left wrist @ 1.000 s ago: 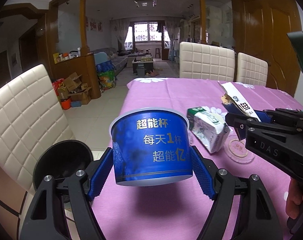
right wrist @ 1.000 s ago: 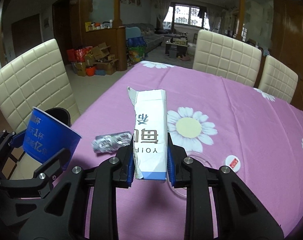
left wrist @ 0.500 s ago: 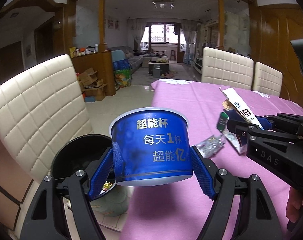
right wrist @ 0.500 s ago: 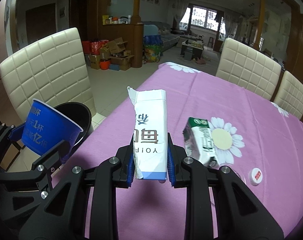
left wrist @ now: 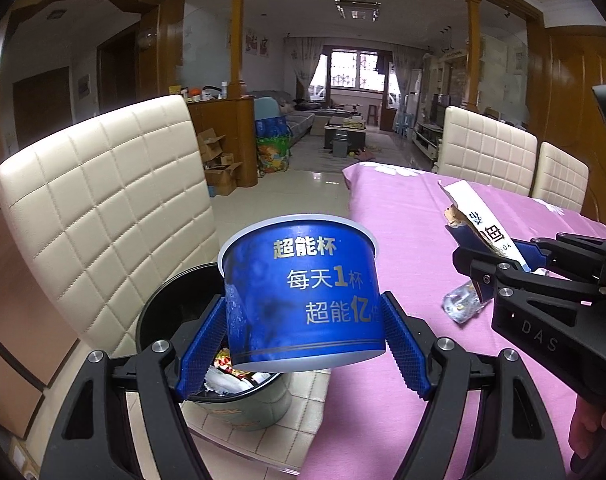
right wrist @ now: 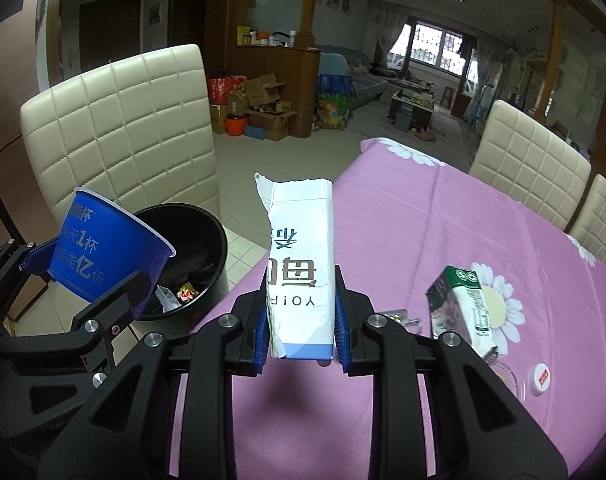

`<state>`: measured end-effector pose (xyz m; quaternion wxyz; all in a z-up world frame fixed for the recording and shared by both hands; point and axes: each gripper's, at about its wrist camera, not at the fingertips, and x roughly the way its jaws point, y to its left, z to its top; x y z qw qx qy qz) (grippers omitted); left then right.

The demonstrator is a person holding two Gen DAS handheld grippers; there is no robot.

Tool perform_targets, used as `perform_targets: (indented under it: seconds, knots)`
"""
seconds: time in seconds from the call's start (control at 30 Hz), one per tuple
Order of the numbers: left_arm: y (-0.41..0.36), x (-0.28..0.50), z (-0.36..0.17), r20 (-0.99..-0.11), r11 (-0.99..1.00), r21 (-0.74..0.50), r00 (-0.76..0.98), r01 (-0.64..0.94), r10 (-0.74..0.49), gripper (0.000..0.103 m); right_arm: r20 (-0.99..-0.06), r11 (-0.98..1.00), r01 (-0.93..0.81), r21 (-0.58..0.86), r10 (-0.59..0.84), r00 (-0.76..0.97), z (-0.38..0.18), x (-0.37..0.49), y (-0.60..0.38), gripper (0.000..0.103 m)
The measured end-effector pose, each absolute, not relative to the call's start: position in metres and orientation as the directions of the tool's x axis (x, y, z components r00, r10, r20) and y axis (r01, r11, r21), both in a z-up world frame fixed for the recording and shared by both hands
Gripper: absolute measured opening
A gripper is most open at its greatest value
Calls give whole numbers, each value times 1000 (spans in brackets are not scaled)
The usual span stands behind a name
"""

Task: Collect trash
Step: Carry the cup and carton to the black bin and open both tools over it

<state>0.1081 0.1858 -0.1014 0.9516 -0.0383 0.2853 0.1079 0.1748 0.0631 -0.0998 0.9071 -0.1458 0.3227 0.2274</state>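
The left gripper (left wrist: 303, 344) is clamped on a blue paper cup (left wrist: 301, 292) printed with Chinese characters, holding it upright above the near rim of a black trash bin (right wrist: 207, 240) that stands on the floor beside a cream quilted chair (left wrist: 103, 208); wrappers lie inside the bin; the right gripper (right wrist: 301, 328) is closed on a torn white carton (right wrist: 301, 264) over the pink floral tablecloth (right wrist: 443, 232); a green-and-white drink carton (right wrist: 461, 312) and a bottle cap (right wrist: 540, 378) rest on the cloth nearby.
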Motion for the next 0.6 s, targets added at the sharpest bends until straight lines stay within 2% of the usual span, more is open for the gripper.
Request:
perform_targets:
  seconds: [0.6]
  knots:
    - [257, 105, -105, -552, 931, 6, 776, -364, 307, 74, -660, 790, -602, -113, 393, 640, -103, 180, 137, 27]
